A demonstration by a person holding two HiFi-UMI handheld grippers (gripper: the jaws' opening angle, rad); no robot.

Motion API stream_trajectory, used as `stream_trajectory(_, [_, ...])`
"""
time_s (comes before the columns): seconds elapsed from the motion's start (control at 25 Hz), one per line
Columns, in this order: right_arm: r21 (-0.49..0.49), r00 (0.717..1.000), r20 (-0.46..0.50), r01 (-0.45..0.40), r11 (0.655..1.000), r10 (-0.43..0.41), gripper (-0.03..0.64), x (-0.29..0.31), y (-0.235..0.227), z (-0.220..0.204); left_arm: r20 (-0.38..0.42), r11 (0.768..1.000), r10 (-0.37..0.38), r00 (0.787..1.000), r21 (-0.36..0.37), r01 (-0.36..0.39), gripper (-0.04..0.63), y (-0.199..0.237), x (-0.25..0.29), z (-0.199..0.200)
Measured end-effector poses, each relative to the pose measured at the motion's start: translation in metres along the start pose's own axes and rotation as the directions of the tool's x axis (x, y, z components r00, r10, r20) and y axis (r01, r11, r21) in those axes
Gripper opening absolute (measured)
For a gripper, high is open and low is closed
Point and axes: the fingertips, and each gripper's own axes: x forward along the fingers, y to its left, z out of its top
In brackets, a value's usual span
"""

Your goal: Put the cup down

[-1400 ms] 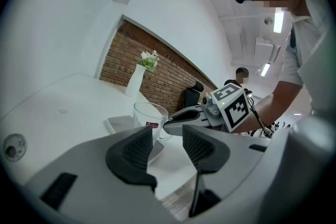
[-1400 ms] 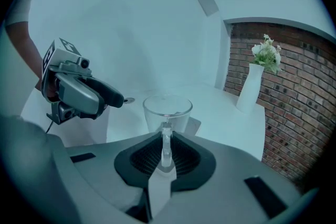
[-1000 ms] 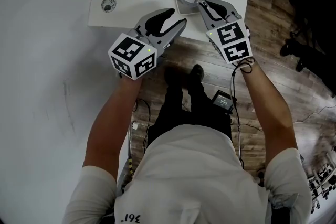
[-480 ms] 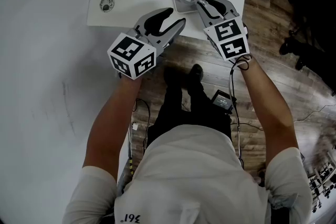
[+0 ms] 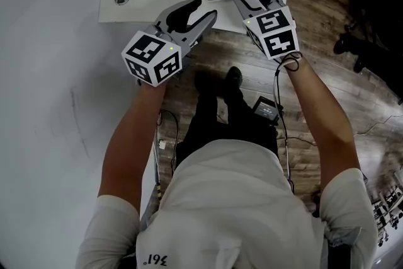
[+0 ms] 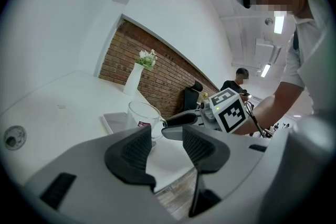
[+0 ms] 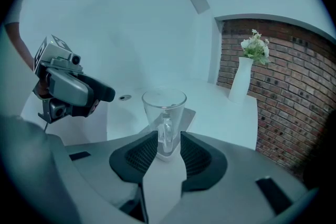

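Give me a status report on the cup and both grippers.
Right gripper jaws just opened, cup handle between them, ungripped. Left gripper open, empty. Glass cup upright on grey tray. Nothing seen blocking.

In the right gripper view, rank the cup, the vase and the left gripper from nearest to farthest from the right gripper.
1. cup: straight ahead, its handle between the jaws of the right gripper, which have just been opening.
2. left gripper: off to the left.
3. vase: far right, at the brick wall.
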Motion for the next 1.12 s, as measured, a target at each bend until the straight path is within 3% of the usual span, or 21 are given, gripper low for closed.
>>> stream_trajectory(0.92, [-0.018, 0.987, 0.120, 0.112, 0.994, -0.109, 0.121, -0.100, 0.002, 0.051, 0.083, 0.997, -0.005, 0.996, 0.074, -0.001, 0.183, -0.063, -0.046, 0.043])
stream_trajectory(1.0, [-0.005, 0.983, 0.145, 0.113, 0.994, -0.111, 0.119, -0.118, 0.004, 0.060, 0.101, 0.996, -0.003, 0.995, 0.084, -0.005, 0.164, -0.070, -0.058, 0.051])
stream_trajectory(1.12, [0.016, 0.978, 0.176, 0.114, 0.993, -0.115, 0.053, -0.142, 0.007, 0.073, 0.128, 0.995, -0.006, 0.992, 0.101, -0.007, 0.097, -0.081, -0.075, 0.064])
